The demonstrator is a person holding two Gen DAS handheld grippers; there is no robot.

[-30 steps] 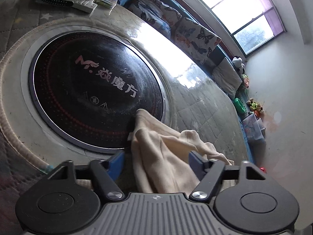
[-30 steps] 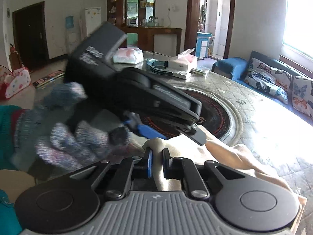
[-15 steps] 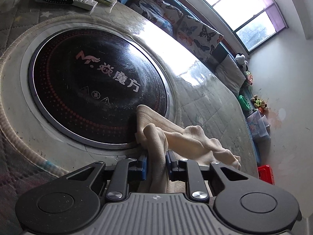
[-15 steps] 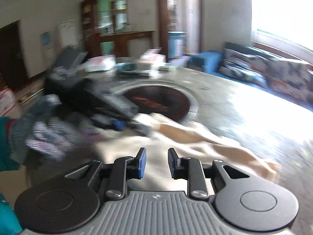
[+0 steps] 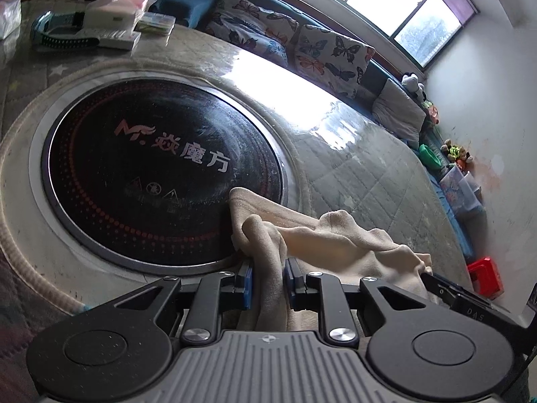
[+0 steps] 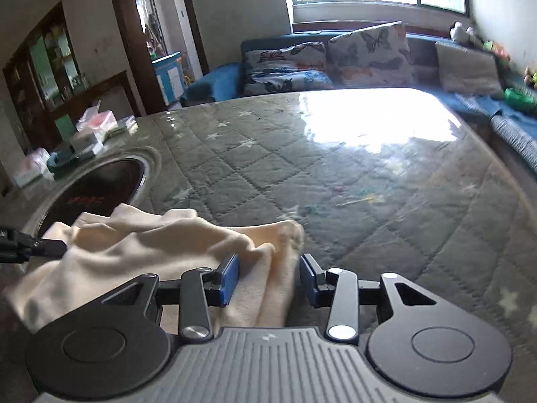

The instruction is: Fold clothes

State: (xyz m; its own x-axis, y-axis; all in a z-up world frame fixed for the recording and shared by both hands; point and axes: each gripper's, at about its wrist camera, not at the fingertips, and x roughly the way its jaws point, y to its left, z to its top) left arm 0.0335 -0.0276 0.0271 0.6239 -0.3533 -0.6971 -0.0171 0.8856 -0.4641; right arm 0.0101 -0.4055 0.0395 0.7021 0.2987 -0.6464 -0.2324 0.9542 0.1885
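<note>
A cream garment [image 5: 335, 245] lies crumpled at the near edge of the round table, one corner lapping onto the black cooktop disc [image 5: 151, 168]. My left gripper [image 5: 268, 278] is shut on a bunched fold of it. In the right wrist view the same garment [image 6: 151, 245] spreads to the left. My right gripper [image 6: 268, 275] straddles its right-hand end with jaws opening; cloth sits between the pads, and the right pad stands off it. The left gripper's tip [image 6: 33, 247] shows at the left edge of that view.
The table has a quilted grey cover [image 6: 335, 174] under a glossy sheet with strong window glare. Tissue boxes and a teal tray [image 5: 84, 27] sit at its far side. A sofa with butterfly cushions [image 6: 335, 57] runs along the window wall.
The left gripper closed on a fold of the garment and has held still since. The right gripper swung right, away from the gloved hand and left gripper, to the garment's other end and opened.
</note>
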